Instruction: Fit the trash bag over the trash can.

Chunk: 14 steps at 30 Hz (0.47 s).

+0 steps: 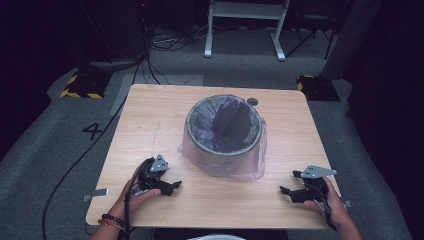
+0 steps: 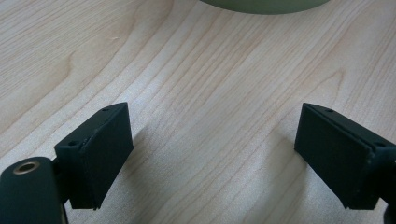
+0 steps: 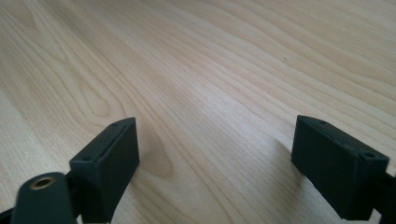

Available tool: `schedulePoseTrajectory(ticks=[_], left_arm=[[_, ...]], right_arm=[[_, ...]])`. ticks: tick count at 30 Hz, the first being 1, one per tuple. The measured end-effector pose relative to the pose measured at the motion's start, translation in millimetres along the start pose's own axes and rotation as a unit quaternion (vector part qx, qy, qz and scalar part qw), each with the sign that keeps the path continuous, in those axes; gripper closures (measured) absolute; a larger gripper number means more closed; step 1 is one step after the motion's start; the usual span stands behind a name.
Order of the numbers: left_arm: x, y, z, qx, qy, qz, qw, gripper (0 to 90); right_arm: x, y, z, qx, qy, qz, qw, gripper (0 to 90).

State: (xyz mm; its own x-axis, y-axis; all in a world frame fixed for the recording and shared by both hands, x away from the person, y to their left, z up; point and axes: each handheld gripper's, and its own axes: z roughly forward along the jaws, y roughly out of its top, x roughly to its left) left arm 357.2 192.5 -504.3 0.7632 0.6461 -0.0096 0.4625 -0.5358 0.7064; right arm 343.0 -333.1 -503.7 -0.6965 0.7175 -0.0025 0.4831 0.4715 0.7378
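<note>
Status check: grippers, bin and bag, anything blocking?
Left gripper open, right gripper open, both low at table's near edge. Bin upright mid-table, bag draped over rim. Path to bin clear.

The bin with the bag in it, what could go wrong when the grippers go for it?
The bag hangs loose and thin over the bin, so jaws could snag or tear it. The bin looks light; a pull on one side might tip or slide it across the table. Both the left gripper and right gripper rest apart from it, jaws open, so an uneven grab seems possible.
</note>
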Motion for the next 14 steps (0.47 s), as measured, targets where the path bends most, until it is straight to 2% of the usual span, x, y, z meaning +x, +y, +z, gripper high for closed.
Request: schedulePoseTrajectory(ticks=[14], left_arm=[[1.0,0.5,0.4,0.002,-0.004,0.004,1.0,10.5]], right_arm=[[-0.8,-1.0,-1.1,0.0,-0.003,0.002,1.0,14.6]])
